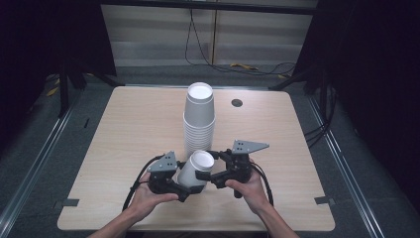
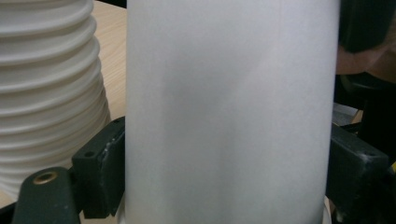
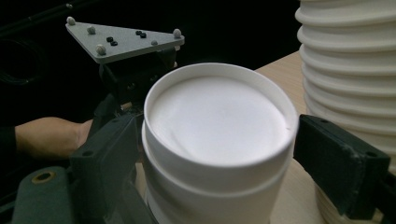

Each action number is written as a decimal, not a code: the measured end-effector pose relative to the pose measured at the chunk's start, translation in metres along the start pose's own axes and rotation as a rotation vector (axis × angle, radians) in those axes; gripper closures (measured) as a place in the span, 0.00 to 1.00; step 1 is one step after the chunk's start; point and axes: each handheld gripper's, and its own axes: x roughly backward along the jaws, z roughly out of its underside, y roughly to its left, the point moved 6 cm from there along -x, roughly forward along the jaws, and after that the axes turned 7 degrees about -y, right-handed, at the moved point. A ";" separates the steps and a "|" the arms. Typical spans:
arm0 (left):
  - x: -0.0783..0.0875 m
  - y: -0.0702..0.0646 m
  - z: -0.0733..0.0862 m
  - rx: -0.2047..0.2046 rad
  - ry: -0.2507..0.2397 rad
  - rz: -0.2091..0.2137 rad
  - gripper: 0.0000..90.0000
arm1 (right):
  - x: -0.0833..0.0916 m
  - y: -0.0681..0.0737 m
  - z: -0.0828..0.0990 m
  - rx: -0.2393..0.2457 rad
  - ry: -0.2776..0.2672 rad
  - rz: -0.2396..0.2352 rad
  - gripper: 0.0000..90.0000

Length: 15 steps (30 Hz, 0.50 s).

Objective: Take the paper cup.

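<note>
Cups being pulled apart just in front of the stack.
Left gripper (image 1: 185, 184) jaws pinch the outer paper cup (image 2: 231, 112) by its body; right gripper (image 1: 216, 174) jaws flank the nested cup rim (image 3: 219, 158), seemingly clamped, likely to separate them above the bench (image 1: 124, 129) beside the cup stack (image 1: 199, 119).

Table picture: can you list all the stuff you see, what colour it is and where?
cup stack: one, white, upside down, table middle
held cups: looks like two nested, white, tilted, in front of the stack, between both grippers
table: one, light wood
hole: one, dark, far right of table
cables: black, floor behind table
left gripper: black, shut on the cups' side
right gripper: black, jaws beside the rim
hands: two, near edge
</note>
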 end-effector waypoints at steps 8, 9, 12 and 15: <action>0.009 0.008 0.001 -0.001 0.035 -0.017 0.17 | 0.004 -0.001 -0.006 0.019 0.010 0.001 0.15; 0.010 0.008 0.000 0.008 0.038 -0.016 0.17 | 0.008 -0.003 -0.006 0.024 0.019 0.007 0.15; 0.013 0.008 -0.001 0.007 0.047 -0.012 0.17 | 0.012 -0.005 -0.007 0.016 0.016 0.019 0.16; 0.013 0.009 0.001 0.002 0.067 -0.015 0.17 | 0.014 -0.006 -0.006 0.022 0.029 0.030 0.16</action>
